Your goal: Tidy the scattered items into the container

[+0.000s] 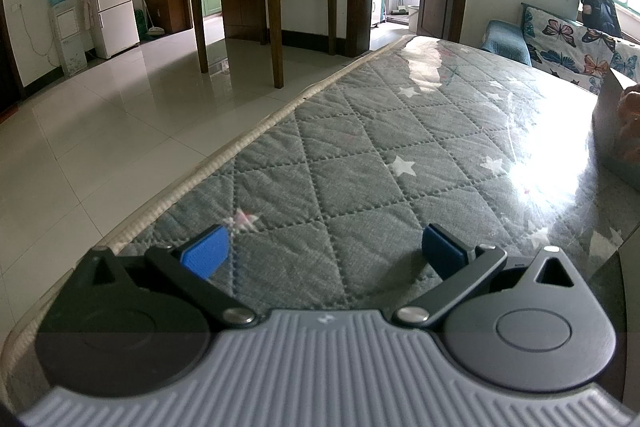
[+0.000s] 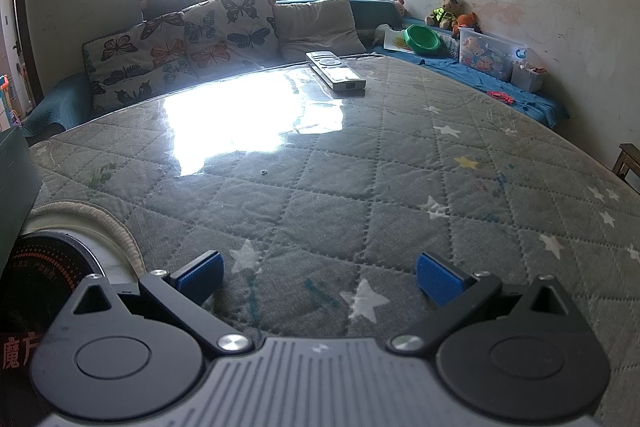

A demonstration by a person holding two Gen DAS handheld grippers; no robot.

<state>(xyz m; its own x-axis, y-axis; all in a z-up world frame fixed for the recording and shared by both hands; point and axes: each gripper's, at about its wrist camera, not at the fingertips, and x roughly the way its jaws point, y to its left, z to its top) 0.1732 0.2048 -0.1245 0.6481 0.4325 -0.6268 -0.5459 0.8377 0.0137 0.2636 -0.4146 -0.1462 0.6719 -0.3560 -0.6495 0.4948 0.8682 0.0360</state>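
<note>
Left hand-held gripper [image 1: 325, 253] is spread wide, nothing between its blue pads [image 1: 206, 254], low over the worktop [image 1: 360, 155] w/ its grey quilted star cover under clear plastic. Grey box [image 1: 614, 131] sits at far right edge of left view; contents unclear. Right hand-held gripper [image 2: 320, 277] is also released & empty, pads [image 2: 438, 277] well apart. White remote control [image 2: 335, 70] lies flat at the far side of the worktop, near the butterfly cushions [image 2: 180, 43], well apart from both grippers.

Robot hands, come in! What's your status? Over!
Left gripper open, empty. Right gripper open, empty. Remote lies flat at the table's far side, untouched. Box at left view's right edge. Nothing between right gripper and remote.
</note>
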